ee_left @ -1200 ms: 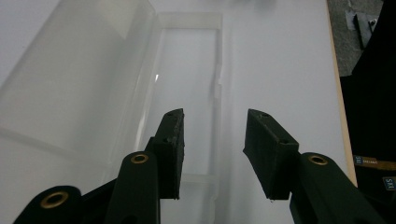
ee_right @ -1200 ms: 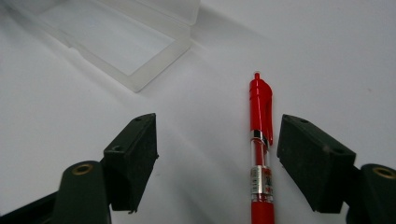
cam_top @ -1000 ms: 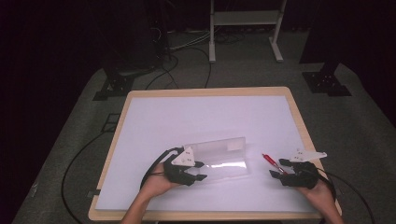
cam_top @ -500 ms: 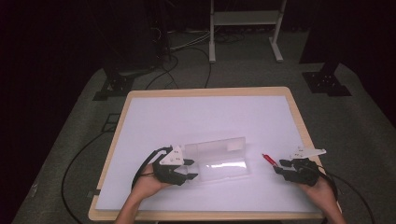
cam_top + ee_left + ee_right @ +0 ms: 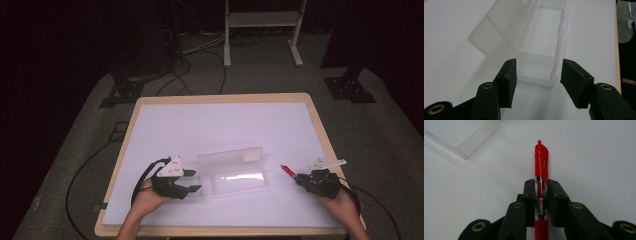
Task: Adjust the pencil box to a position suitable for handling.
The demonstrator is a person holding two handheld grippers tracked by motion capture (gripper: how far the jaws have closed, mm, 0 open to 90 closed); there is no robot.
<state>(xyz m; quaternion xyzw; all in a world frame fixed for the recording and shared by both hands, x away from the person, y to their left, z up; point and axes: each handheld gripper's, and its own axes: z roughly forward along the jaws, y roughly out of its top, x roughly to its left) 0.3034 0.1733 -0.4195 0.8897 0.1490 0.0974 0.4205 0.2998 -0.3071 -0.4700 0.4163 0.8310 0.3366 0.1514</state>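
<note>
Right tool (image 5: pixel 541 192) clamps red pen (image 5: pixel 541 157) — left tool (image 5: pixel 537 75) gapes, empty.

A white rectangular worktop (image 5: pixel 220 125) with a pale wooden rim carries a clear plastic case (image 5: pixel 232 171), lid open, toward six o'clock, and a red plastic pen (image 5: pixel 287 170) near four o'clock.

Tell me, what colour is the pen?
Red. The pen shows best in the right gripper view, pinched in the right tool.
</note>
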